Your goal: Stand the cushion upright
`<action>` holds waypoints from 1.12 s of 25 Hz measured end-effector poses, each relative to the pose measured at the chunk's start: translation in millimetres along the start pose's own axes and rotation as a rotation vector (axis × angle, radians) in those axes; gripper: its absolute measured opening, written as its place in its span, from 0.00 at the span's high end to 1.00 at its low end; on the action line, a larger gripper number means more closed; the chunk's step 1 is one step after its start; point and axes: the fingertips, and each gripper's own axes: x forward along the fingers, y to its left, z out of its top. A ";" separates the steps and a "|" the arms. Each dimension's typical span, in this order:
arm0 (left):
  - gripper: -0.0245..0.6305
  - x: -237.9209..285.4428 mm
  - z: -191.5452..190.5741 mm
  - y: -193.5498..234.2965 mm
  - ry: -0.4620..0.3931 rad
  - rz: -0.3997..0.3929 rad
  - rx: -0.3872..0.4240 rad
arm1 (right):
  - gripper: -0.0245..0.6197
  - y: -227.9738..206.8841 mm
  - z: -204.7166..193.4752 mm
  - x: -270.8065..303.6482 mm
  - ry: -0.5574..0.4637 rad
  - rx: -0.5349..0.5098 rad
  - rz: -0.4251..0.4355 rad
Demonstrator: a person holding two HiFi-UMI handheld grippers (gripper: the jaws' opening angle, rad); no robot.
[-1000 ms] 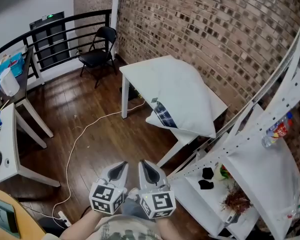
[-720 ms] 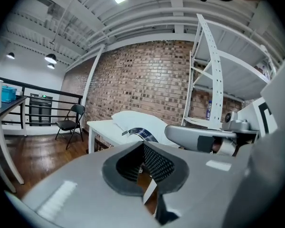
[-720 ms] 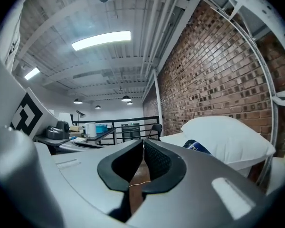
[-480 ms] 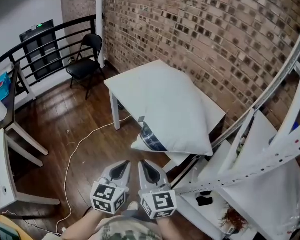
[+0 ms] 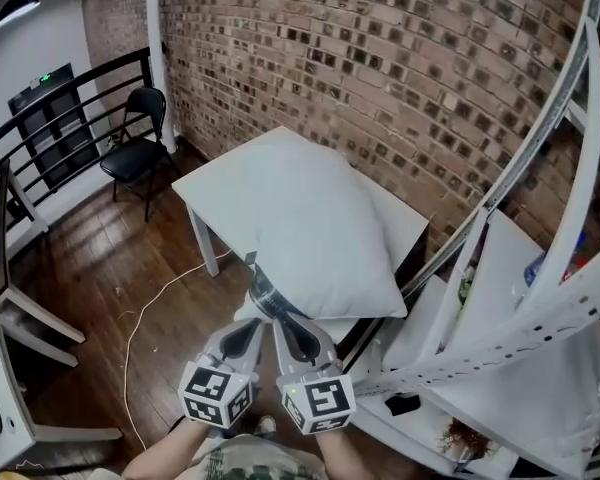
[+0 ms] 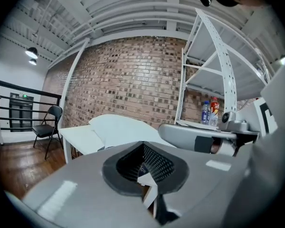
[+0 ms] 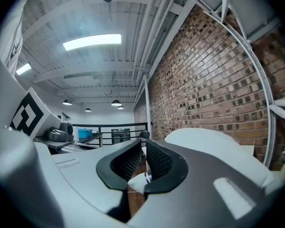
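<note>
Lying flat on the table [image 5: 408,230] by the brick wall, the cushion [image 5: 310,228] pokes its labelled corner past the near edge, toward both grippers. The left gripper [image 5: 242,334] has its jaws together, with nothing in them. The right gripper [image 5: 292,334], just beside it, has its jaws opening, with a narrow slit between them. The cushion's corner shows through that slit and seems to lie just ahead of the tips, unpinched, though the view is tight. At the right the rack [image 5: 500,308] holds bottles [image 6: 205,114] on an upper shelf. Lower down it holds a black thing [image 5: 402,404] and a dried sprig [image 5: 460,430].
</note>
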 end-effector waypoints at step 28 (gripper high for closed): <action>0.86 226.0 55.0 140.9 0.175 -0.127 -0.081 | 0.86 -209.8 28.9 163.1 0.173 -0.037 -0.272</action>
